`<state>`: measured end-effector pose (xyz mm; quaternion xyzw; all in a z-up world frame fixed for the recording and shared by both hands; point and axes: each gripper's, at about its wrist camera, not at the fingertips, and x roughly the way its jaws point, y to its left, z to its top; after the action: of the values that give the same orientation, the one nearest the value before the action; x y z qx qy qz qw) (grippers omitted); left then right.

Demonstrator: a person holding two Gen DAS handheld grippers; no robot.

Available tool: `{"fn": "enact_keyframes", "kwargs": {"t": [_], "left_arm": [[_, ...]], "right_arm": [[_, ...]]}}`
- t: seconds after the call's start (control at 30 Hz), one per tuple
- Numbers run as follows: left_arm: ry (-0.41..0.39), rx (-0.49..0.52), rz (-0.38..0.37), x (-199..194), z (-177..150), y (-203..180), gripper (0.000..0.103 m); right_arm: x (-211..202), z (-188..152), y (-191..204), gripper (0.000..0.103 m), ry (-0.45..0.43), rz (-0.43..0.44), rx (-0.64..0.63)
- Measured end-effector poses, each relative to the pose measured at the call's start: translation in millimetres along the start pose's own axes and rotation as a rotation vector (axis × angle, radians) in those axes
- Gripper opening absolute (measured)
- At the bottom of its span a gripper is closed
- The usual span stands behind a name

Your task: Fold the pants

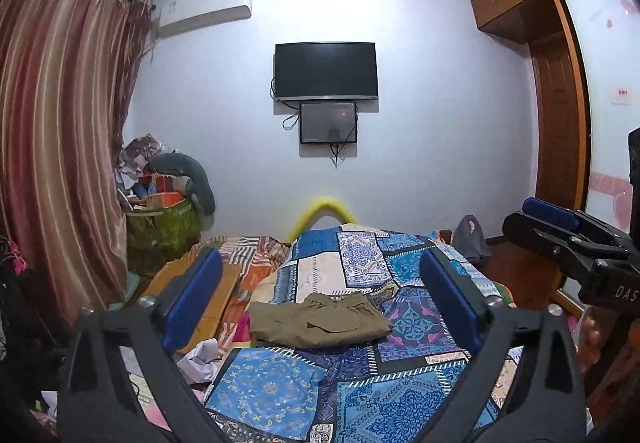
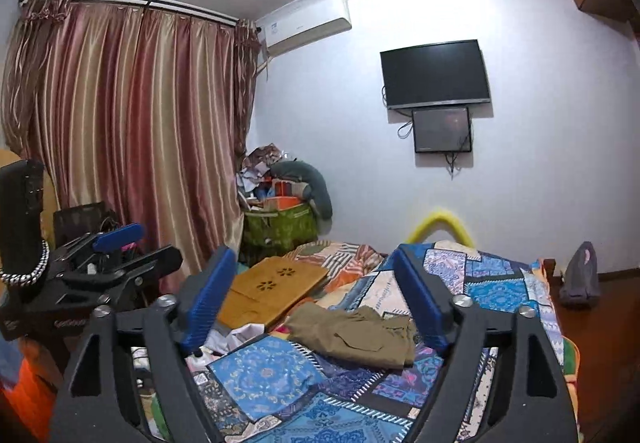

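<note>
In the left wrist view, the left gripper [image 1: 322, 301] stands released with nothing between its blue pads, and the folded olive-green cloth pants [image 1: 318, 323] lie ahead of it and below, on the blue patchwork bedspread [image 1: 264, 387]. In the right wrist view, the right gripper [image 2: 316, 309] is likewise spread and empty, with the pants ahead and slightly toward its right finger. The fold appears complete; any final tidying should approach the loose edge low and level, pressing rather than dragging.

Both wrist cameras look nearly level along their tools, from above the near end of the patchwork-covered bed [image 1: 360, 383] toward the far white wall. The left view faces the wall-mounted black television [image 1: 326, 71] squarely; the right view angles leftward to the striped pink curtain [image 2: 132, 131]. Both share the bed, television and curtain.
</note>
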<state>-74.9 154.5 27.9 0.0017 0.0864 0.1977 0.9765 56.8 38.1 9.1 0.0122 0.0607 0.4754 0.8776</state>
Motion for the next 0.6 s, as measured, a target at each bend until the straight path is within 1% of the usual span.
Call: {"fn": "enact_keyframes", "kwargs": {"t": [0.07,0.17,0.33,0.6], "left_arm": [[-0.011,0.015,0.012,-5.2,-1.5,-3.1,0.103],[-0.015,0.029,0.018,-8.8,-4.5,-5.0,0.103],[-0.006,0.013,0.004,-9.8,-8.7,-5.6,0.103],[-0.004,-0.012,-0.003,-8.1,-9.5,-0.4,0.103]], "right_arm": [[-5.0,-0.7,2.3,0.094,-0.008,-0.017,0.000],[-4.7,-0.4,2.7,0.103,-0.014,-0.019,0.005],[-10.3,-2.8,4.9,0.103,-0.021,-0.041,0.001],[-14.3,-9.1,7.9,0.103,-0.008,-0.045,-0.004]]}}
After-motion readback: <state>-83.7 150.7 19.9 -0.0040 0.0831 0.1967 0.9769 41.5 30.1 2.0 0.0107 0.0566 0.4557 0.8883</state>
